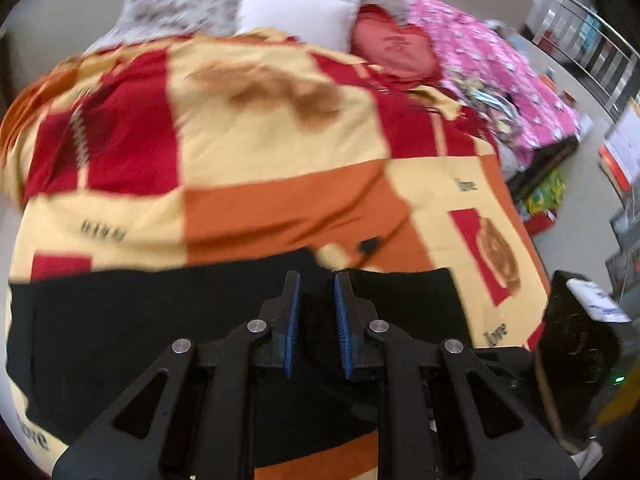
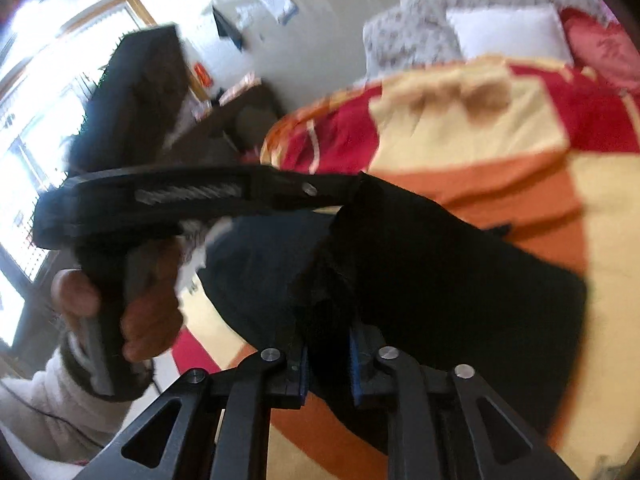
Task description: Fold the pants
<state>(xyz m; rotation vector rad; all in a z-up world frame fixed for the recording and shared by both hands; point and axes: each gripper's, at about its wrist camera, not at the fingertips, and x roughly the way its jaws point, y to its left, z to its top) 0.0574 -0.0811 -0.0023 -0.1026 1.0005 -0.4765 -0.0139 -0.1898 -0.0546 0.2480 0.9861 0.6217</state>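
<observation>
The black pants point(image 1: 160, 320) lie across the near part of a bed with a red, orange and cream patchwork blanket point(image 1: 240, 140). My left gripper point(image 1: 316, 280) holds black pants fabric between its blue pads and lifts it slightly. In the right wrist view the left gripper point(image 2: 352, 192) pinches a raised edge of the pants point(image 2: 440, 280). My right gripper point(image 2: 330, 344) is shut on a bunched fold of the same pants, lifted off the blanket point(image 2: 480, 140).
A white pillow point(image 1: 296, 12), a red cushion point(image 1: 392, 48) and a pink patterned cover point(image 1: 500, 68) lie at the far end of the bed. A metal rack point(image 1: 592, 40) stands far right. A bright window point(image 2: 36, 120) is at left.
</observation>
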